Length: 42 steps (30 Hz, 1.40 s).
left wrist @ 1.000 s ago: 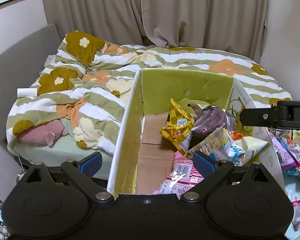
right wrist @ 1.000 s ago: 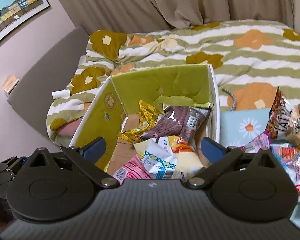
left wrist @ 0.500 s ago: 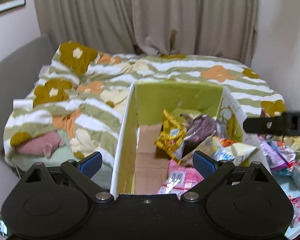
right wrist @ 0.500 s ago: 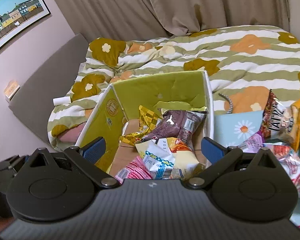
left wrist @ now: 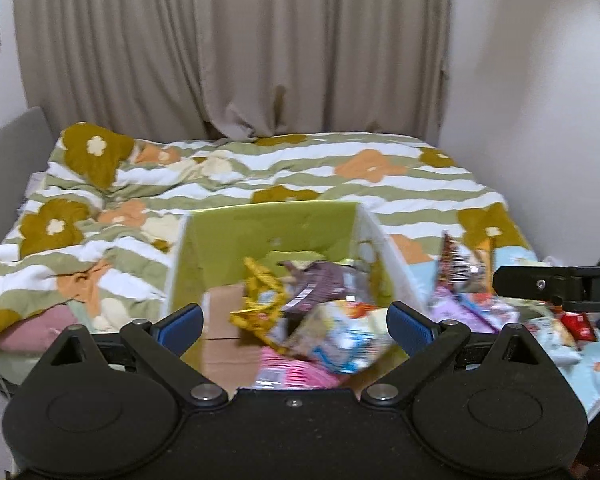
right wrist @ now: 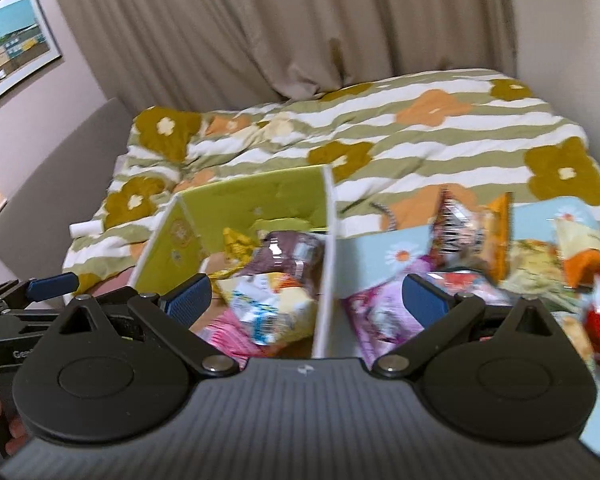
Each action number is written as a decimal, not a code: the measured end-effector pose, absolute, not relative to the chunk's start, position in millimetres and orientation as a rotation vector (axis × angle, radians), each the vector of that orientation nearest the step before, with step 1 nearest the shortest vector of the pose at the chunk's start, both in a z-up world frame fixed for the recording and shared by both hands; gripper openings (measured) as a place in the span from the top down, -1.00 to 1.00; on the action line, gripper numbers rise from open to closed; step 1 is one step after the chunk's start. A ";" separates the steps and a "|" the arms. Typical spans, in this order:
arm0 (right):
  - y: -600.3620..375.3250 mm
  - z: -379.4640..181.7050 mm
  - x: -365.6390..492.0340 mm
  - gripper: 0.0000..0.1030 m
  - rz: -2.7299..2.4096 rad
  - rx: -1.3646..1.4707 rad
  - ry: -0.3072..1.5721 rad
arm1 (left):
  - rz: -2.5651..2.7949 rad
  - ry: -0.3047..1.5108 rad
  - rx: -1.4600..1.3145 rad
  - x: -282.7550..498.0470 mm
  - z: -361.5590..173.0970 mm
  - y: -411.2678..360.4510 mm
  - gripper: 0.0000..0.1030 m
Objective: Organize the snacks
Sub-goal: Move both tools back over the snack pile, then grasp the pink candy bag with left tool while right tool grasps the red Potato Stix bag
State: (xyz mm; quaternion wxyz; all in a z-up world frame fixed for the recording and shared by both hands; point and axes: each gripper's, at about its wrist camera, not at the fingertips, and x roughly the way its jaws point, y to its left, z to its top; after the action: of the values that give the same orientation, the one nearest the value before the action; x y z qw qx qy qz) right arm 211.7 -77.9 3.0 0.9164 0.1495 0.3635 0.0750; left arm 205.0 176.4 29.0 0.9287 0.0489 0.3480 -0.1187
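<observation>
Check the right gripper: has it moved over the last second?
Yes. The right gripper swung rightward: the green cardboard box, earlier centred between its open jaws, now sits left, its right wall between them.

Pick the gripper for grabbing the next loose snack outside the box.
Right. The right gripper, open and empty, faces the loose snacks right of the box; the left gripper, also open, faces the box interior.
</observation>
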 end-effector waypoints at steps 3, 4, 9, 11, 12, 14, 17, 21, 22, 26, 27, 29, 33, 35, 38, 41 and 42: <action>-98.8 8.5 198.3 -1.00 0.119 0.301 0.715 | -0.264 0.708 0.112 196.1 31.7 156.1 -0.95; -106.1 10.1 194.0 -1.00 0.111 0.297 0.704 | -0.266 0.707 0.119 192.2 32.2 147.0 -0.95; -144.2 15.4 176.5 -1.00 0.038 0.142 0.661 | -0.261 0.742 0.104 179.3 30.0 101.4 -0.95; -162.1 14.2 170.2 -1.00 0.039 0.092 0.650 | -0.247 0.757 0.089 175.2 28.4 80.5 -0.95; -174.0 12.6 167.1 -1.00 0.048 0.087 0.648 | -0.241 0.763 0.082 172.4 27.1 69.4 -0.95; -198.7 6.1 163.1 -1.00 0.067 0.096 0.657 | -0.236 0.779 0.069 167.1 21.9 47.3 -0.95; -234.7 -4.6 158.7 -1.00 0.094 0.110 0.678 | -0.231 0.818 0.035 158.9 10.5 14.9 -0.95; -273.9 -21.7 148.7 -1.00 0.128 0.101 0.682 | -0.215 0.876 0.003 150.5 -13.1 -25.1 -0.95; -281.6 -26.3 146.0 -1.00 0.130 0.099 0.688 | -0.208 0.889 0.001 148.9 -19.3 -32.8 -0.95; -314.0 -45.7 142.7 -1.00 0.140 0.105 0.723 | -0.201 0.959 -0.040 142.8 -45.3 -57.7 -0.95; -319.5 -50.5 144.4 -1.00 0.139 0.104 0.735 | -0.201 0.980 -0.047 141.1 -53.3 -65.2 -0.95; -330.1 -61.7 147.3 -1.00 0.138 0.105 0.758 | -0.198 1.018 -0.048 138.3 -67.6 -77.2 -0.95; -345.0 -84.3 155.2 -1.00 0.136 0.118 0.788 | -0.190 1.090 -0.062 139.2 -99.8 -95.3 -0.95; -348.0 -96.2 161.0 -1.00 0.134 0.122 0.808 | -0.185 1.104 -0.052 138.4 -112.4 -102.6 -0.94; -352.2 -108.5 167.3 -1.00 0.152 0.150 0.825 | -0.158 1.095 -0.021 138.2 -125.8 -111.8 -0.94; -352.4 -116.3 172.2 -1.00 0.169 0.159 0.826 | -0.147 1.120 -0.003 139.0 -137.8 -117.1 -0.94; -351.4 -119.4 174.3 -1.00 0.171 0.154 0.830 | -0.145 1.131 0.000 139.6 -141.9 -118.8 -0.94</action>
State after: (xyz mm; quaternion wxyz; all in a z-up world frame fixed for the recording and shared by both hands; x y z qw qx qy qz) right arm 174.3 -351.4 -119.4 0.9087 0.0747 0.4022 0.0829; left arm 139.6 -118.8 -141.9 0.8419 -0.0001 0.5353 -0.0686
